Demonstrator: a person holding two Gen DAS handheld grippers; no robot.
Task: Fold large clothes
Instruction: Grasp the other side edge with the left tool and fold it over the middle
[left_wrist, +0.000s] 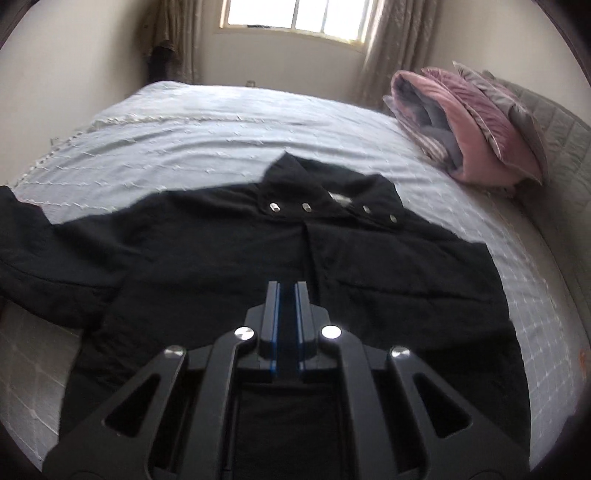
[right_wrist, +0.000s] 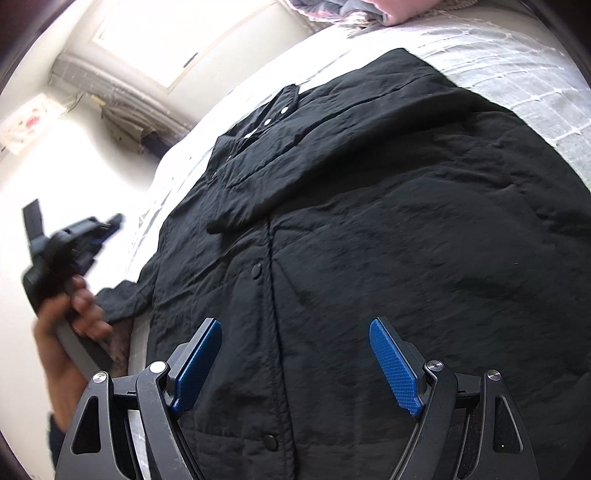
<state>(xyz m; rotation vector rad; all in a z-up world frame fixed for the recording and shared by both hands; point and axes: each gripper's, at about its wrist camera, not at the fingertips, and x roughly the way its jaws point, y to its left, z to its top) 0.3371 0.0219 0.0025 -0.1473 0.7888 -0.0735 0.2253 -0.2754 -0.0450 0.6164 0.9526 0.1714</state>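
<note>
Closed and empty, the left tongs (left_wrist: 287, 286) hover above the black jacket (left_wrist: 258, 266), spread flat on the bed (left_wrist: 221, 122) for folding; right tongs (right_wrist: 295, 332) gape wide over its buttoned front, gripping nothing.

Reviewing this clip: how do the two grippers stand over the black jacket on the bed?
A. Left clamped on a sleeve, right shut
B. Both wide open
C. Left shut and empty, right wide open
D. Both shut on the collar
C: the left gripper has its blue pads together with no cloth between them, while the right gripper hangs spread wide above the black jacket, touching nothing.
</note>
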